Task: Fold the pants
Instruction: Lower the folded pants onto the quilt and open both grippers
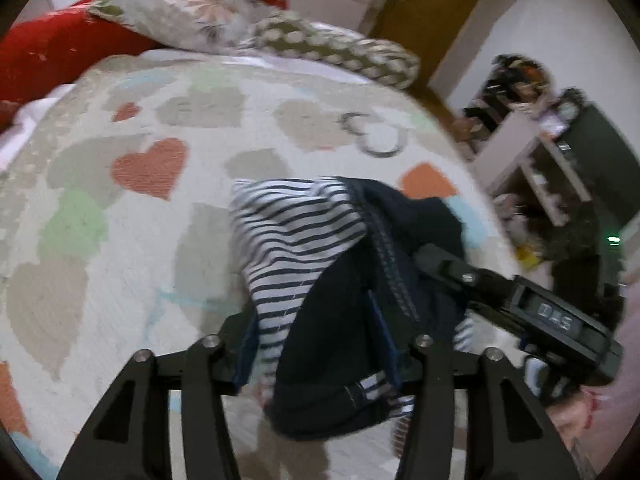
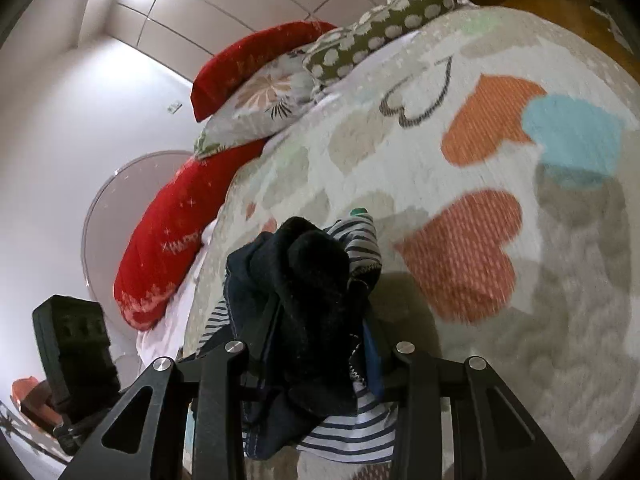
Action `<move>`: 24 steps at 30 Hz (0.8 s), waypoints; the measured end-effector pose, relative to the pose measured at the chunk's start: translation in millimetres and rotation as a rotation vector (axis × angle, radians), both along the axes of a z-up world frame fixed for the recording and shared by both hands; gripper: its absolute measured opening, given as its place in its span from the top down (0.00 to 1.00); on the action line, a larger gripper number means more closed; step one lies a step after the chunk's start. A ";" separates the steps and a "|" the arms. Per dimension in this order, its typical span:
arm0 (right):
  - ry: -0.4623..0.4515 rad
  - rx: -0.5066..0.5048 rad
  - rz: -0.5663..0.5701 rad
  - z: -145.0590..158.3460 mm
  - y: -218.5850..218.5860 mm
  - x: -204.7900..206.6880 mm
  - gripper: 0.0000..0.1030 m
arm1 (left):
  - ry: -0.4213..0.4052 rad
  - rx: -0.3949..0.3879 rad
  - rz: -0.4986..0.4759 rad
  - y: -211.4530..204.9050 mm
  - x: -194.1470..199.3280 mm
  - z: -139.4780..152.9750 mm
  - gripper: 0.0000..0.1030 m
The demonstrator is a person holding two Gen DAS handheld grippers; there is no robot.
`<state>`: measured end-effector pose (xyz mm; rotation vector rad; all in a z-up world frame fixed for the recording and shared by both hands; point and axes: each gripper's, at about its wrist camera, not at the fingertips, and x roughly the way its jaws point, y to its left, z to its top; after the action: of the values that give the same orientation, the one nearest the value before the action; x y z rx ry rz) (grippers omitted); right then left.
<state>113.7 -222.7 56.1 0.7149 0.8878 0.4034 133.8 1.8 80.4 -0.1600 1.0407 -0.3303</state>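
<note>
The pants (image 1: 344, 304) are dark navy with a blue-and-white striped lining, bunched up above a heart-patterned bedspread (image 1: 132, 216). My left gripper (image 1: 324, 356) is shut on a bunch of the pants fabric between its fingers. My right gripper (image 1: 444, 272) reaches in from the right in the left wrist view and pinches the same garment. In the right wrist view the right gripper (image 2: 320, 344) is shut on the pants (image 2: 308, 288), which bulge up between its fingers. The left gripper's body (image 2: 72, 344) shows at the lower left there.
Red pillows (image 2: 168, 236), a floral pillow (image 1: 188, 12) and a spotted olive pillow (image 2: 380, 28) lie at the head of the bed. A cluttered shelf unit (image 1: 552, 160) stands past the bed's right edge. A white wall and wardrobe panels are behind.
</note>
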 end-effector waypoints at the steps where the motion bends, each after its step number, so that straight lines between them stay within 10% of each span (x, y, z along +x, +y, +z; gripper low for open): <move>1: 0.006 -0.023 -0.009 -1.8 1.7 3.7 0.57 | 0.017 0.018 0.022 2.0 4.1 -6.9 0.37; 5: 0.081 -0.122 -0.070 -17.4 -0.5 11.9 0.48 | 0.122 -0.029 0.076 20.3 3.8 -34.8 0.37; 10: -0.049 -0.134 -0.141 15.6 -17.9 -21.4 0.48 | 0.034 -0.060 0.120 40.6 -29.1 -18.0 0.37; 18: -0.021 -0.119 0.014 -0.9 28.4 -30.5 0.48 | 0.056 -0.028 0.147 43.8 -60.9 -36.5 0.35; 24: -0.035 -0.132 -0.048 3.4 19.3 -51.3 0.49 | -0.173 0.071 0.204 47.0 -110.4 10.9 0.32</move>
<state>62.4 -203.4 59.5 0.6044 0.8548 0.3106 23.4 48.7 91.3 -0.1692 0.8553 -0.1197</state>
